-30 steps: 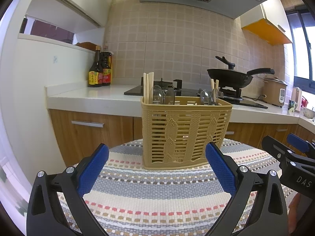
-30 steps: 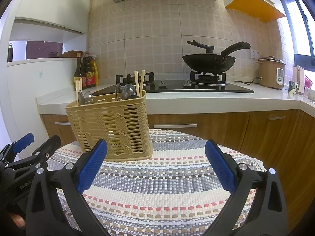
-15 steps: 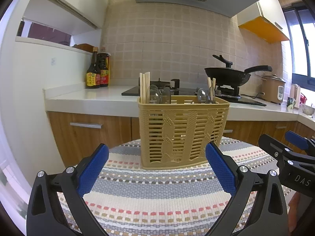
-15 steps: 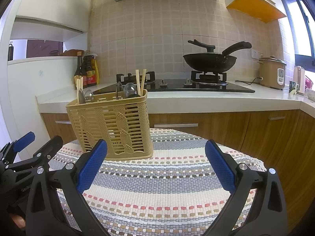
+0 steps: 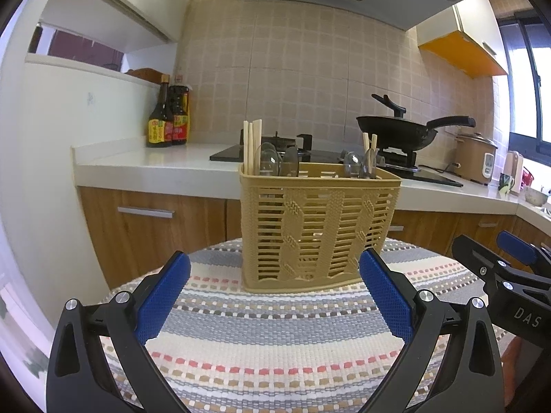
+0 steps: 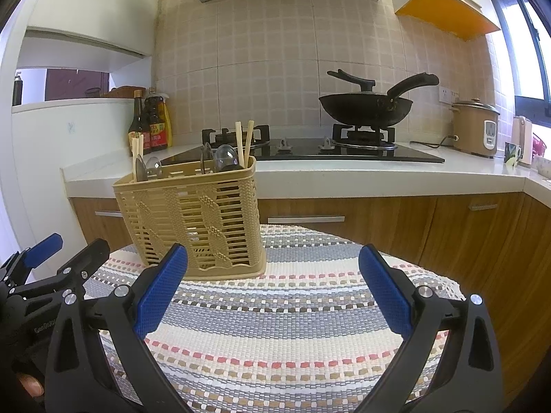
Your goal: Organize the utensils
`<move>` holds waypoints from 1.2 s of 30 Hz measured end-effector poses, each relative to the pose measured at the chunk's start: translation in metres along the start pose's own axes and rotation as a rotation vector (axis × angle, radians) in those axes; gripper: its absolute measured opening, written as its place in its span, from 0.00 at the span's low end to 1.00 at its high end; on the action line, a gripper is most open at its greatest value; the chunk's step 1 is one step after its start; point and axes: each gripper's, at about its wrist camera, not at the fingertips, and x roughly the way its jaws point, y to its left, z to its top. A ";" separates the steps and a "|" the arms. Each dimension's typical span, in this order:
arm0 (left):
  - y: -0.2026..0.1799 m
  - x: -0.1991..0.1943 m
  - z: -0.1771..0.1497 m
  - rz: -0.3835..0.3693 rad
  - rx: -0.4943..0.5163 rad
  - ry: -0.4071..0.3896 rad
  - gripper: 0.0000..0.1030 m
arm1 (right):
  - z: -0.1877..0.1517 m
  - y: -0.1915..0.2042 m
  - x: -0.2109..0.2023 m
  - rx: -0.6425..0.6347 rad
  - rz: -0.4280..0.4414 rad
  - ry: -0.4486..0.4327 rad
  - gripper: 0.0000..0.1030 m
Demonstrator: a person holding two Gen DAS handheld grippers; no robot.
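Note:
A tan plastic utensil basket [image 5: 318,227] stands upright on a round table with a striped woven cloth [image 5: 275,337]. It holds wooden chopsticks [image 5: 252,146] and several metal spoons [image 5: 272,163] at both ends. My left gripper [image 5: 273,296] is open and empty, just in front of the basket. My right gripper [image 6: 272,290] is open and empty; the basket [image 6: 193,220] sits ahead to its left. Each gripper shows at the edge of the other's view.
Behind the table runs a white counter [image 5: 148,168] over wooden cabinets. On it are sauce bottles [image 5: 168,117], a gas hob with a black wok [image 6: 366,105], and a rice cooker [image 6: 475,127]. The table edge [image 6: 447,285] drops off at right.
Both views have tilted slightly, so the basket sits a little lower and farther in frame. Both grippers stay open and empty.

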 end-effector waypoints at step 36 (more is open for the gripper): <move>-0.001 0.000 0.001 0.016 -0.001 0.004 0.92 | -0.002 0.005 0.003 -0.024 -0.004 0.008 0.92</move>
